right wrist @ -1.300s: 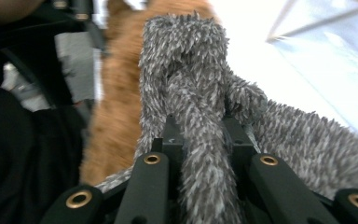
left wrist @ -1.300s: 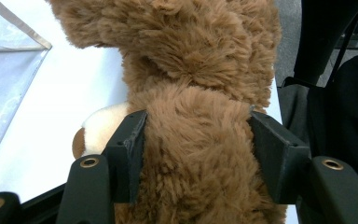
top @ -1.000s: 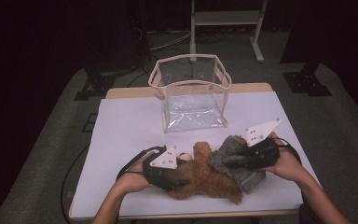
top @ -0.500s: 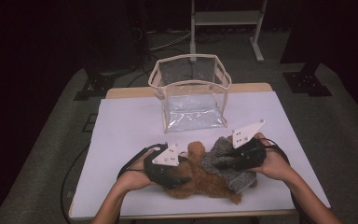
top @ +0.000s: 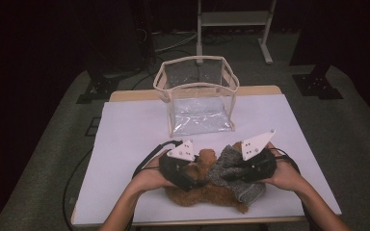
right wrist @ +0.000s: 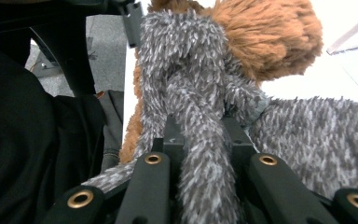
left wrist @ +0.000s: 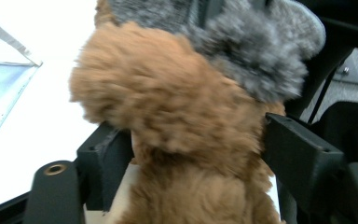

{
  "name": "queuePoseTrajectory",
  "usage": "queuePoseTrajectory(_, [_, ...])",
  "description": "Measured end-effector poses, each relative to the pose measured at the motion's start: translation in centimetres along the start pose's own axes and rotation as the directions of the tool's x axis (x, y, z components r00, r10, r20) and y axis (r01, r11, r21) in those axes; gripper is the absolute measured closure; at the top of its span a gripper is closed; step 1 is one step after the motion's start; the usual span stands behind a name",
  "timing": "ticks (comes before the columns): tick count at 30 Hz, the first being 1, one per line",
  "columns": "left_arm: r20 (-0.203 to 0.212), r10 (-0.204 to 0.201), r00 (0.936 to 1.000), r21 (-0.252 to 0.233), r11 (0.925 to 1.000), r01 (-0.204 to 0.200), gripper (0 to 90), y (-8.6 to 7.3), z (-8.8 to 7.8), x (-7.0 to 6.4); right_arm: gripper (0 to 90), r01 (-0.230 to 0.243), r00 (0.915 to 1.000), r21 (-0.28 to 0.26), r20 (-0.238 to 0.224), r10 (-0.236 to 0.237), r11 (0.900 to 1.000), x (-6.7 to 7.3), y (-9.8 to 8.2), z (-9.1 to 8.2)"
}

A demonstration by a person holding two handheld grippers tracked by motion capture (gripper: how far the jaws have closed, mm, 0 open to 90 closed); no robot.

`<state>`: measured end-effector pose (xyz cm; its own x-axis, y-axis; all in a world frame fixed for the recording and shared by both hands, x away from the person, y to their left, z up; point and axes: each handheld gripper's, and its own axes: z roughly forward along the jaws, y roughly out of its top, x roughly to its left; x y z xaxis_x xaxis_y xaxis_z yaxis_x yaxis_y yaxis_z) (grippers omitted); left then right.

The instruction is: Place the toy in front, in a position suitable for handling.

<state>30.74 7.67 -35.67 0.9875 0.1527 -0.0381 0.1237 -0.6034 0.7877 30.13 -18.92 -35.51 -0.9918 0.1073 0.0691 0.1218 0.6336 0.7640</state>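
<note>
On the near part of the bench: two fluffy things lie together, one brown and one grey, with both hands around them.
Bench (top: 125, 159): covered with a white sheet; its wooden edge shows at the far side.
Brown fluffy thing (top: 203, 195): it lies on the white sheet between the two hands, partly under the grey one; in the left gripper view (left wrist: 168, 107) it stands between the two black jaws.
Grey fluffy thing (top: 231, 168): it lies on the right part of the brown one and touches it; in the right gripper view (right wrist: 196, 116) a strand of it runs down between the jaws.
Left tool (top: 192, 179): its jaws have just been opening and stand wide, one on each side of the brown fluffy thing; the fur brushes the jaws, but I see no pinch on it.
Right tool (top: 231, 174): its jaws are closed tightly and pinch the grey fluffy thing.
Clear bag (top: 198, 103): it stands upright and open at the top on the far middle of the bench, apart from the fluffy things; its rim is beige.
Cables: a black one trails from each tool over the sheet.
</note>
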Motion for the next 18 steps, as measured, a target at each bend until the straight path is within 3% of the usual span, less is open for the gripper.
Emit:
queuePoseTrajectory(4, [0.024, -0.027, 0.9993, -0.034, 0.9990, 0.028, 21.6, 0.2, -0.6, 0.6, 75.2, 0.001, 1.0000, -0.001, -0.010, -0.001, 1.000, 0.0, -0.1, 0.0])
queuePoseTrajectory(10, [0.061, -0.023, 0.9979, -0.056, 0.9981, 0.026, 23.4, 0.5, -0.2, 1.0, 75.2, 0.003, 0.9999, -0.003, -0.013, -0.003, 1.000, 0.1, -0.1, 0.0])
queuePoseTrajectory(14, [0.081, -0.003, 0.9967, -0.078, 0.9969, 0.010, 34.8, 0.6, 0.1, 1.4, 75.2, 0.001, 0.9999, -0.002, -0.013, -0.001, 1.000, 0.1, 0.0, 0.0])
queuePoseTrajectory(18, [0.085, 0.023, 0.9961, -0.148, 0.9889, -0.010, 51.8, 0.3, -0.5, 1.4, 75.0, -0.010, 0.9998, -0.027, 0.017, 0.010, 1.000, -0.3, -0.2, -0.2])
